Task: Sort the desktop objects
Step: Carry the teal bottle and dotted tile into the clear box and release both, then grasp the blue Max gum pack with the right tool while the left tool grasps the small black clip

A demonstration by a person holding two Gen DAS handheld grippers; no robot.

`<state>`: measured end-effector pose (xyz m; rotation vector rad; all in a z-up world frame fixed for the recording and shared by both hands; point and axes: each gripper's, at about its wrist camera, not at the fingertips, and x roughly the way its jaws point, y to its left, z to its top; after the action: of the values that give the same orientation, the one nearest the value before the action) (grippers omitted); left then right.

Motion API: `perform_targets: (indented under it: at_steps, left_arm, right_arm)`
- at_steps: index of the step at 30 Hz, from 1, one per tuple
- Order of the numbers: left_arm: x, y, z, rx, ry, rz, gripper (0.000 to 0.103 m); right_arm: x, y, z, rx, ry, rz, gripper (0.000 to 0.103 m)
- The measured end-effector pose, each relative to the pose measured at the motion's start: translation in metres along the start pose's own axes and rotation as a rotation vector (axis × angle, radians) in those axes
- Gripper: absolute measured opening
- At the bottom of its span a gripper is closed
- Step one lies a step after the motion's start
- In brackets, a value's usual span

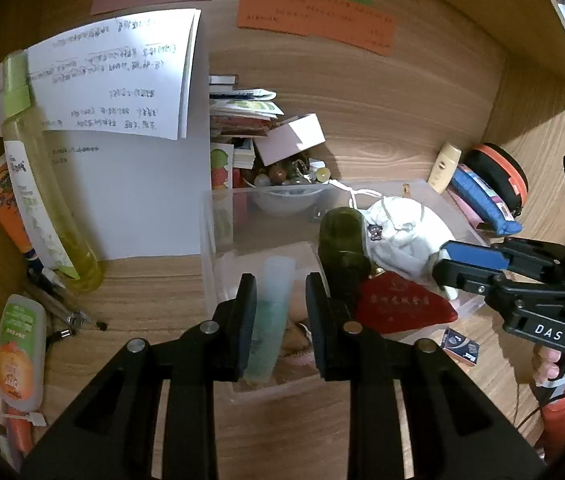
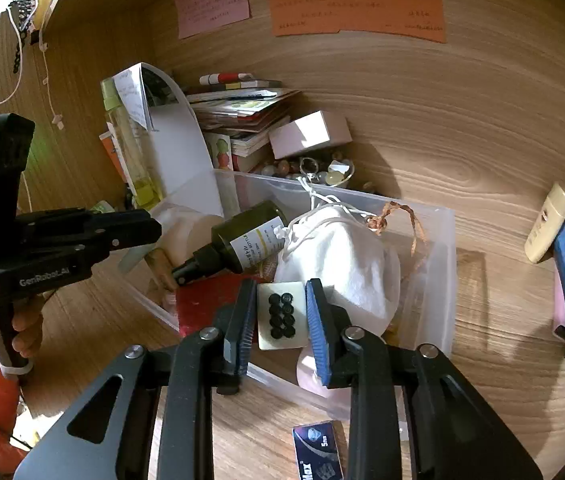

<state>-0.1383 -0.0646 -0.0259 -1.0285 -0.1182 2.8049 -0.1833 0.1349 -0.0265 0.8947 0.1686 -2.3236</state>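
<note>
A card of black buttons [image 2: 281, 316], long axis toward 12 o'clock, sits clamped in my right gripper [image 2: 279, 316] above the clear bin [image 2: 440, 264]; its lower end is hidden behind my fingers. My left gripper [image 1: 280, 312] stands parted around a pale green tube [image 1: 272, 320] whose base is cut off. At 1 o'clock lies a white pouch [image 2: 346, 264]

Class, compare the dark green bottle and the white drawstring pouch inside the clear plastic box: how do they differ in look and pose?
The dark green bottle is rigid, dark and glossy, with a printed label; the white drawstring pouch is soft, pale cloth. The bottle lies tilted with its black cap pointing down-left, while the pouch sits slumped as a rounded lump with its cord trailing up. Both rest side by side in the clear plastic box.
</note>
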Motion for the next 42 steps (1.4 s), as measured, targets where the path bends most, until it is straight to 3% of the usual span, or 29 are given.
perform_targets:
  at_steps: [2,9,14,25,27,29,31,36,42]
  left_arm:
    - [-0.003,-0.002,0.0,0.001,-0.003,0.002,0.033]
    - [-0.026,-0.011,-0.002,0.012,-0.061,0.019,0.061]
    - [-0.042,-0.017,-0.004,0.021,-0.099,0.026,0.075]
    - [-0.052,-0.043,-0.024,0.061,-0.113,0.053,0.079]
    - [-0.053,-0.049,-0.031,0.068,-0.102,0.05,0.083]
    - [-0.055,-0.056,-0.039,0.069,-0.098,0.059,0.094]
    - [-0.057,-0.061,-0.046,0.07,-0.095,0.071,0.096]
    - [-0.051,-0.076,-0.06,0.087,-0.039,0.079,0.097]
    - [-0.029,-0.092,-0.073,0.101,0.03,0.069,0.098]
  right_arm:
    - [-0.001,-0.001,0.0,0.007,-0.003,0.002,0.035]
    - [-0.011,0.005,0.002,-0.018,-0.037,-0.03,0.04]
    - [-0.03,0.007,-0.003,-0.031,-0.079,-0.067,0.056]
    - [-0.065,0.002,-0.029,-0.01,-0.081,-0.139,0.072]
    - [-0.071,-0.001,-0.035,0.008,-0.075,-0.141,0.081]
    - [-0.077,-0.005,-0.041,0.024,-0.075,-0.149,0.083]
    - [-0.08,-0.009,-0.047,0.04,-0.063,-0.156,0.083]
    - [-0.079,-0.017,-0.068,0.034,-0.018,-0.221,0.098]
    - [-0.059,-0.016,-0.087,-0.023,0.075,-0.184,0.099]
